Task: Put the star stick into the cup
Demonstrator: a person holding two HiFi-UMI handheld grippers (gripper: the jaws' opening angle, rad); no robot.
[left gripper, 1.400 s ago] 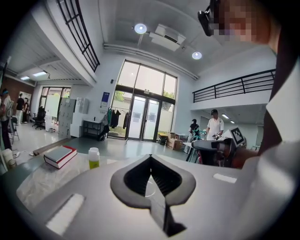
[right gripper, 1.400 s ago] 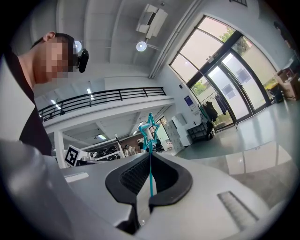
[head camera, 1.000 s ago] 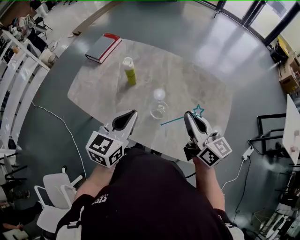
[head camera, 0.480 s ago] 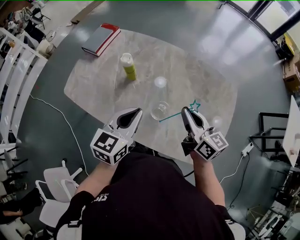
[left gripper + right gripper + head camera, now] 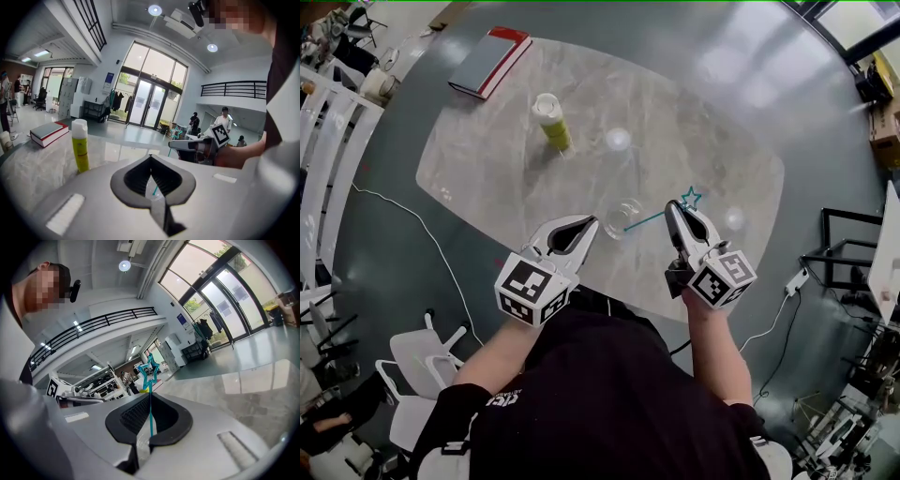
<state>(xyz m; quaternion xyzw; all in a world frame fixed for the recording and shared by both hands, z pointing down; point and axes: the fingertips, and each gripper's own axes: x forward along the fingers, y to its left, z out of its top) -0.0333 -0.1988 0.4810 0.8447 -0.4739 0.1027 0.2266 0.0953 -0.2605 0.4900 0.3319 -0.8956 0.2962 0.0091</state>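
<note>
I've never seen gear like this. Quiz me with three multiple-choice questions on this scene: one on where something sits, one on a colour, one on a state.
1. Where is the book?
A) on the floor
B) at the far left edge of the table
C) at the near edge

2. What colour is the star stick?
A) teal
B) red
C) yellow

3. Is the star stick in the cup yet?
A) yes, standing in it
B) no, lying flat
C) no, pinched in the fingers of the right gripper

Answers:
1 B: the book lies at the table's far left edge.
2 A: both star and stick are teal.
3 C: the right gripper view shows the fingers shut on it, outside the cup.
</note>
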